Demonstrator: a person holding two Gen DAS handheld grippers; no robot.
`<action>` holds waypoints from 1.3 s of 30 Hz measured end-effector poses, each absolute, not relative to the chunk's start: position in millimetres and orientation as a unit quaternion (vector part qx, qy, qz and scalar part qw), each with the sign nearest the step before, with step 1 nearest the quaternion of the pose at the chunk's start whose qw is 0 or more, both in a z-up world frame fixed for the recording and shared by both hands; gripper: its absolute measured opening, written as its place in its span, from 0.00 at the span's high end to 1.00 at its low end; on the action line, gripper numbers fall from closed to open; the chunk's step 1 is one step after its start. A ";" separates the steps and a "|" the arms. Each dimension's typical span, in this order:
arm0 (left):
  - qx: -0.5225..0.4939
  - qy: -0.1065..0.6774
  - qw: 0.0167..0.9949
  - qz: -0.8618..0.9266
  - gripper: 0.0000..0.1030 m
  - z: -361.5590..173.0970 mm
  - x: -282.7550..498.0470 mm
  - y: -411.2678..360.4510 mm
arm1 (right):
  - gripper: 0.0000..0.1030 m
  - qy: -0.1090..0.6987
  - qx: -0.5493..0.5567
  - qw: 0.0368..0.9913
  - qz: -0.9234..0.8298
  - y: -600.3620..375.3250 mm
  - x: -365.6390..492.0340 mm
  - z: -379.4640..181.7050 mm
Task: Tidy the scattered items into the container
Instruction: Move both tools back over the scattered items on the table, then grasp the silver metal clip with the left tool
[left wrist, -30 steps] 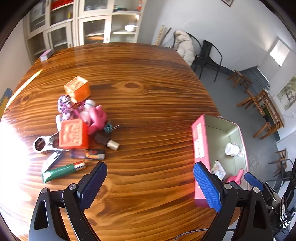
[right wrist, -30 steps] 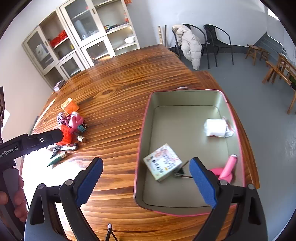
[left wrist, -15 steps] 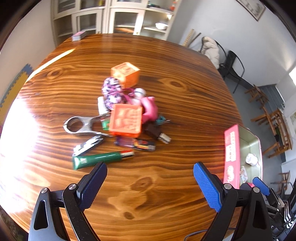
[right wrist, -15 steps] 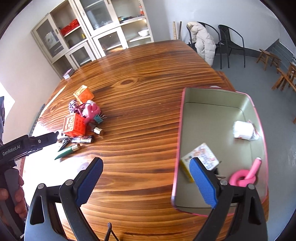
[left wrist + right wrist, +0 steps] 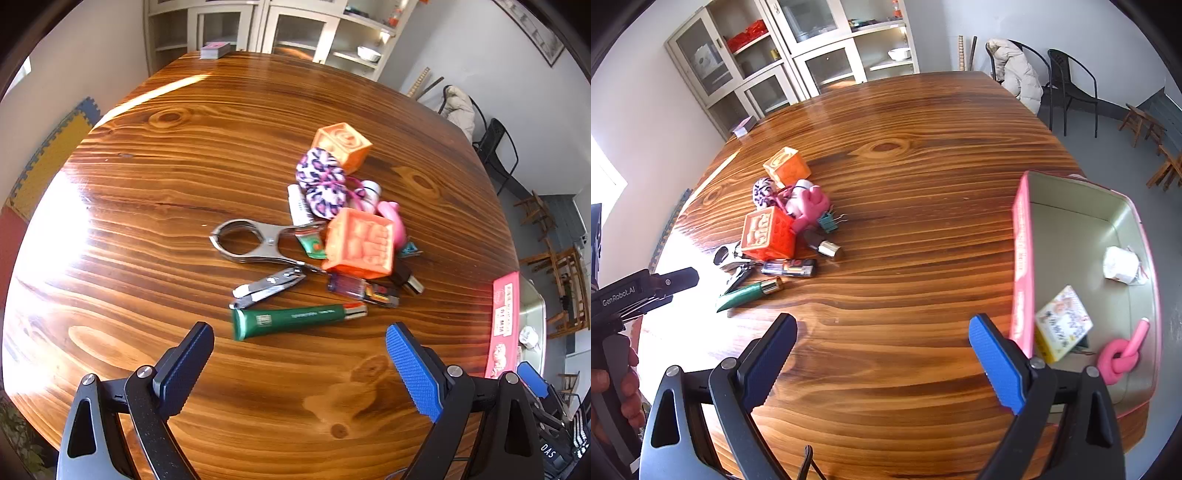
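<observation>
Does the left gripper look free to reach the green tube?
Probably yes: the left gripper is open, the green tube lies just ahead on the pile's near edge, nothing between.

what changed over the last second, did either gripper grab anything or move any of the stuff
Nothing was grabbed or let go. The left gripper swung toward the pile and now faces the green tube, jaws open and empty. The right gripper swung away from the pink box, out over bare table, also open. The pile, and the items inside the box, lie as before.
</observation>
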State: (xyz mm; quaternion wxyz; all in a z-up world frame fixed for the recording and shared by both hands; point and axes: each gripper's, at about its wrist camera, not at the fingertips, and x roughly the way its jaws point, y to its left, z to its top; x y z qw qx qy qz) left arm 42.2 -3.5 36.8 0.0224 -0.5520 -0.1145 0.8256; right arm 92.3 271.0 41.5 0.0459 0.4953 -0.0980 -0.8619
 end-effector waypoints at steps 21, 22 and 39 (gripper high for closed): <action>-0.588 -0.102 0.019 0.802 0.07 -11.7 -15.8 -54.6 | 0.07 -0.101 0.522 0.021 -0.847 222.0 72.5 25.0; -0.588 -0.102 0.021 0.802 0.07 -13.3 -20.4 -53.9 | 0.07 -0.102 0.523 0.017 -0.846 222.3 71.8 24.3; -0.608 -0.081 0.023 0.790 0.06 -45.3 -66.2 -47.9 | 0.07 -0.099 0.541 -0.015 -0.835 220.5 47.4 15.9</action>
